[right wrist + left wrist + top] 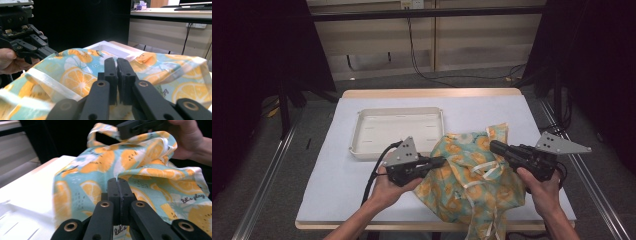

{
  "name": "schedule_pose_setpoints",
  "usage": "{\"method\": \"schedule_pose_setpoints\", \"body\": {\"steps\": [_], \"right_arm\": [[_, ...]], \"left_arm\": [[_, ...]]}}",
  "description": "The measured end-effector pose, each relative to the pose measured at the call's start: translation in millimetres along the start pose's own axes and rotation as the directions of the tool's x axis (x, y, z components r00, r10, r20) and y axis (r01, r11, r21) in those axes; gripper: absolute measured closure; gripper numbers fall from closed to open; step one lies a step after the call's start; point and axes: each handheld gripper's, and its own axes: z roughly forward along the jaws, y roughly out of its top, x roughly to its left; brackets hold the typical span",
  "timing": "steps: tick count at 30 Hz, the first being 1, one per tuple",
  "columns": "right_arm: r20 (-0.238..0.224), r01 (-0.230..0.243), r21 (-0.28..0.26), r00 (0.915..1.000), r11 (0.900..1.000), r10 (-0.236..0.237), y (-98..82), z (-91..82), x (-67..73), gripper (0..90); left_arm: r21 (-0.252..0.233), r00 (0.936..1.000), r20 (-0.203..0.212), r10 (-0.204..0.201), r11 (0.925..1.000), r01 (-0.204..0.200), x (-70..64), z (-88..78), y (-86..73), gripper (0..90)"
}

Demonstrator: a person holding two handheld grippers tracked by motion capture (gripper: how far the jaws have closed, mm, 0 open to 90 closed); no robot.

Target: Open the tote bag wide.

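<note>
**Both tongs clamped on the cloth, which is bunched between them**

Left tongs (pixel 438 161): jaws together. In the left gripper view a scrap of printed fabric with lettering shows just under the closed tips, so I read them as pinching the near-left edge of the cloth (pixel 472 172). Right tongs (pixel 496 146): jaws also together, cloth pressed right up against them in the right gripper view; they look clamped on a fold near the top of the bundle, though the actual pinch point is hidden by the jaws.

Key relation: the two tongs point at each other across the cloth, and the orange-print fabric lies between them. From the left tongs the bulk of it runs forward and up toward the right tongs; from the right tongs it spreads forward and to both sides. The right grip sits higher, so the cloth is tented rather than flat. A white tie strap (pixel 473 186) hangs off the near edge of the bench (pixel 337 175).

Neither hand is nearer; both are already on it.

The white tray (pixel 357 132) sits beyond the left tongs, just past the cloth's far-left corner and on the left hand's side.

Judgement: any spread or fold turns on pulling along the line between the two grips.
</note>
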Motion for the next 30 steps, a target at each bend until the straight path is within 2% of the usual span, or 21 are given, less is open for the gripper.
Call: {"method": "schedule_pose_setpoints", "body": {"steps": [6, 7, 8, 12, 16, 18, 19, 24, 27, 28, 29, 30], "right_arm": [[-0.012, 0.004, -0.010, 0.9999, 1.000, -0.004, 4.5, 6.8, 2.4, 77.7], [-0.011, 0.005, -0.015, 0.9999, 1.000, -0.005, 4.0, 7.5, 2.8, 72.7], [-0.011, 0.005, -0.015, 0.9999, 1.000, -0.005, 4.0, 7.5, 2.8, 72.7], [-0.006, 0.019, -0.013, 0.9998, 1.000, -0.019, 3.3, 1.5, 5.2, 65.2], [0.001, 0.024, -0.010, 0.9997, 1.000, -0.024, -0.1, -7.7, 6.7, 63.2], [0.006, 0.029, -0.006, 0.9995, 1.000, -0.029, -3.8, -16.0, 8.4, 62.1], [0.002, 0.030, -0.008, 0.9995, 1.000, -0.030, -4.6, -18.2, 9.5, 61.5], [-0.014, 0.043, 0.006, 0.9990, 0.999, -0.043, -4.5, -23.9, 17.5, 58.8], [-0.034, 0.057, 0.021, 0.9979, 0.998, -0.056, -3.8, -23.9, 26.5, 56.0], [-0.034, 0.057, 0.021, 0.9979, 0.998, -0.056, -3.8, -23.9, 26.5, 56.0], [-0.043, 0.064, 0.023, 0.9971, 0.998, -0.063, -4.5, -24.2, 28.9, 55.2], [-0.046, 0.071, 0.034, 0.9966, 0.997, -0.069, -6.2, -26.1, 32.6, 53.8]], "left_arm": [[0.015, 0.9972, -0.066, -0.034, 0.9993, 0.035, 15.6, -25.2, -17.5, 90.0], [0.026, 0.9953, -0.083, -0.050, 0.9983, 0.053, 20.7, -31.4, -25.4, 90.0], [0.026, 0.9953, -0.083, -0.050, 0.9983, 0.053, 20.7, -31.4, -25.4, 90.0], [0.054, 0.9903, -0.105, -0.091, 0.9939, 0.097, 29.3, -38.3, -46.1, 90.0], [0.093, 0.9878, -0.114, -0.106, 0.9888, 0.117, 32.9, -35.4, -59.2, 90.0], [0.103, 0.9879, -0.102, -0.117, 0.9864, 0.127, 35.1, -32.3, -66.8, 90.0], [0.100, 0.9856, -0.081, -0.148, 0.9826, 0.156, 36.6, -30.2, -71.9, 90.0], [0.071, 0.9856, -0.061, -0.158, 0.9842, 0.162, 30.9, -30.2, -70.4, 89.5], [0.034, 0.9860, -0.057, -0.157, 0.9867, 0.159, 25.7, -37.8, -63.8, 80.6], [0.025, 0.9865, -0.061, -0.152, 0.9878, 0.154, 23.0, -41.0, -61.3, 80.6], [0.015, 0.9874, -0.060, -0.146, 0.9890, 0.147, 19.6, -44.1, -58.8, 70.8], [0.009, 0.9882, -0.065, -0.139, 0.9901, 0.140, 15.7, -46.8, -56.0, 69.6]]}}
